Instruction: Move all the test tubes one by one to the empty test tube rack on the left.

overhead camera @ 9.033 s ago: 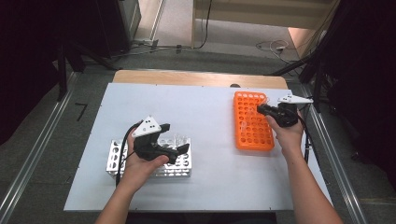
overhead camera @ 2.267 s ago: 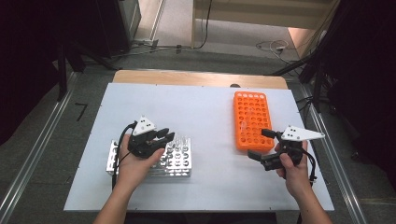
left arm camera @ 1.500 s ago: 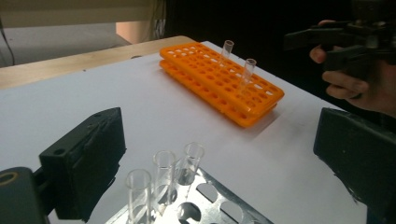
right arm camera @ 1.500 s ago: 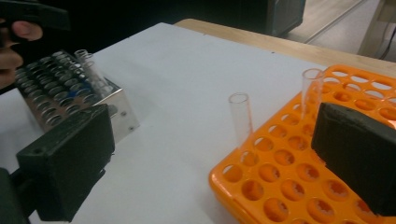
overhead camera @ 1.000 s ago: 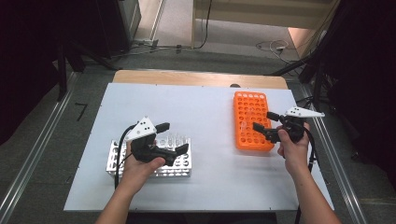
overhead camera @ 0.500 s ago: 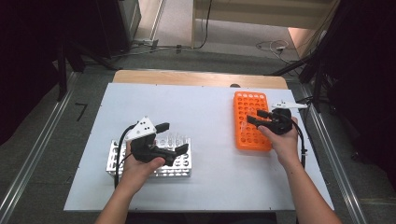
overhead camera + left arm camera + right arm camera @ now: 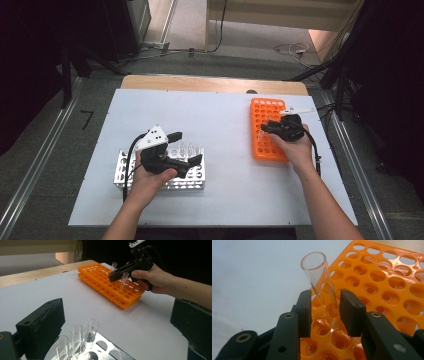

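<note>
— Looking down at the white table (image 7: 220, 115), what holds the glass tubes?

— Two racks. An orange rack (image 7: 266, 129) lies near the table's right edge. A silver rack (image 7: 161, 169) sits toward the front left corner.

— What is in the orange rack?

— Lots of round holes, and most look bare. Seen from the left tool's camera, two clear tubes (image 7: 124, 280) stand up out of it, both close to the right tool. The one in the right tool (image 7: 325, 307) leans over, with its open mouth up and its bottom end down in a hole.

— Is that tool squeezing the tube?

— Its two black jaws have just been closing, with the tube (image 7: 322, 281) between them. They stand close on each side of the glass, but a small gap still shows, so they are not pressing on it yet.

— And the silver rack?

— Some clear tubes (image 7: 76, 336) stand in its holes, packed near each other. A few holes beside them look bare.

— What about the left tool?

— The left tool (image 7: 186, 148) hangs right over the silver rack. Its jaws are wide apart and hold nothing.

— Are the racks touching?

— No, they are well apart, with bare white table between them.
</note>
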A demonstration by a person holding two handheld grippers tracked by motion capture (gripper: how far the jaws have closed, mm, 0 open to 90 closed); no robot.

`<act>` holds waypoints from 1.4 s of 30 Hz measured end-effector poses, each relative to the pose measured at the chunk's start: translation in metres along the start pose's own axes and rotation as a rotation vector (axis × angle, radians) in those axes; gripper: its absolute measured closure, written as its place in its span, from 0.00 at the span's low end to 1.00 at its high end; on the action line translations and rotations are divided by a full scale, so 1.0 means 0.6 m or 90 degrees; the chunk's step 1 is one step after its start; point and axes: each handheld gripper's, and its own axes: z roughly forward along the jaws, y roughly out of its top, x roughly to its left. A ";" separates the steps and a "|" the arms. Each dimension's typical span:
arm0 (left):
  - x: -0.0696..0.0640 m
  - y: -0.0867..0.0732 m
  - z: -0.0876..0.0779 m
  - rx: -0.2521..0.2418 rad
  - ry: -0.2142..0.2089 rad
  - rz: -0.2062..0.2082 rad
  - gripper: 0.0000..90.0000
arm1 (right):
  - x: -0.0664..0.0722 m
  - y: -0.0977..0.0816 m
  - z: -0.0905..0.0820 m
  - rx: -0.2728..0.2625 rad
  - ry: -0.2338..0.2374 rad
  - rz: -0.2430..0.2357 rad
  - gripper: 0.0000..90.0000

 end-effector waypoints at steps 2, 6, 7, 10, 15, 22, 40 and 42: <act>0.000 0.000 0.000 0.000 0.000 0.000 0.00 | 0.001 0.000 0.003 0.006 -0.010 0.003 0.71; 0.000 0.000 -0.001 0.001 0.001 -0.001 0.00 | 0.001 0.000 0.005 0.017 -0.029 0.013 0.76; 0.001 0.000 0.000 0.001 0.001 -0.001 0.00 | 0.002 0.001 0.005 0.017 -0.031 0.016 0.77; 0.000 0.000 0.000 0.003 0.001 0.000 0.00 | 0.003 0.001 0.005 0.018 -0.041 0.019 0.80; -0.001 0.000 0.000 0.005 0.001 0.002 0.00 | 0.001 0.001 0.002 0.008 -0.040 0.034 0.82; 0.001 0.000 -0.001 0.001 0.000 -0.001 0.00 | -0.004 0.002 -0.011 -0.019 -0.028 0.040 0.83; -0.004 0.001 0.003 0.004 -0.001 0.003 0.00 | 0.014 0.013 -0.096 -0.113 0.011 0.009 0.83; -0.004 0.001 0.003 0.005 -0.001 0.004 0.00 | 0.022 0.013 -0.106 -0.115 0.012 -0.005 0.83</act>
